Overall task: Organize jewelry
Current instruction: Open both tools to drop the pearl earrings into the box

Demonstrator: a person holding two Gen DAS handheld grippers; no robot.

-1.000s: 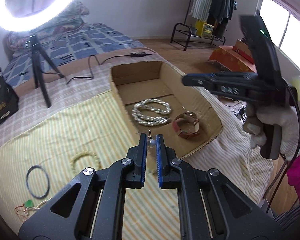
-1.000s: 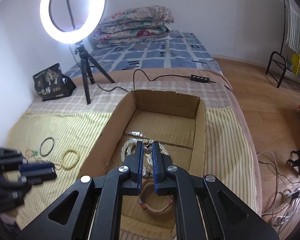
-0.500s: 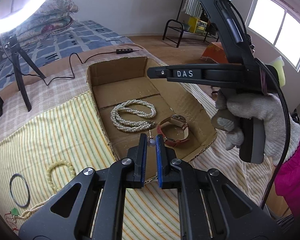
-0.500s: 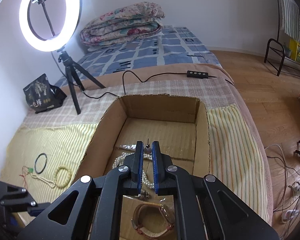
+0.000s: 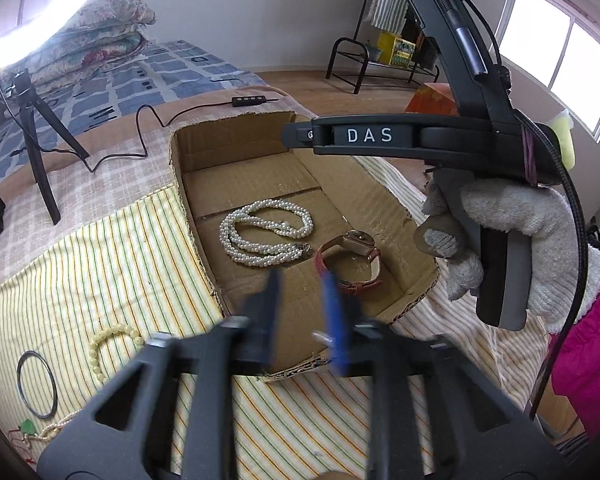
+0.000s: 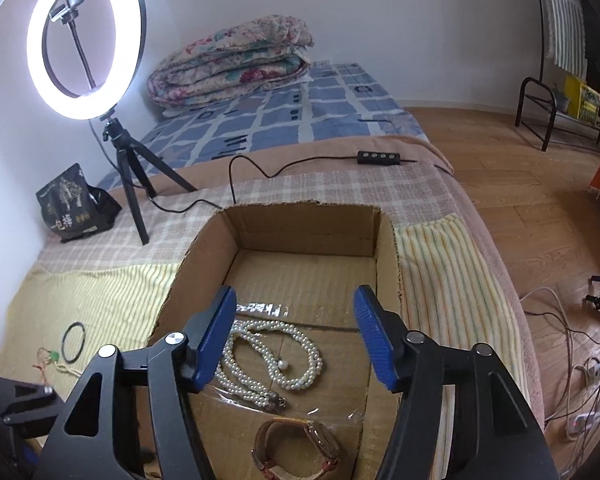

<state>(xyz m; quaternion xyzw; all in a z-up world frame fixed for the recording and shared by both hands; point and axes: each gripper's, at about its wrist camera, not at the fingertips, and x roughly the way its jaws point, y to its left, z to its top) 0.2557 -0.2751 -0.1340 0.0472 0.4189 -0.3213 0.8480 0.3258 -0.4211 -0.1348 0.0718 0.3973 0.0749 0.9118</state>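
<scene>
Both grippers just let go: half a second back each was pinched on a tiny pearl earring. Now the right gripper (image 6: pixel 296 336) is spread wide and empty, with one earring (image 6: pixel 283 365) lying on the pearl necklace (image 6: pixel 276 360) in the cardboard box (image 6: pixel 300 220). The left gripper (image 5: pixel 302 316) is blurry, partly open over the near box edge, a pale bit by its right finger. The watch (image 6: pixel 296 452) sits close, while the bead bracelet (image 5: pixel 112 344) and black ring (image 5: pixel 36 384) wait on the striped cloth, with plenty of room
</scene>
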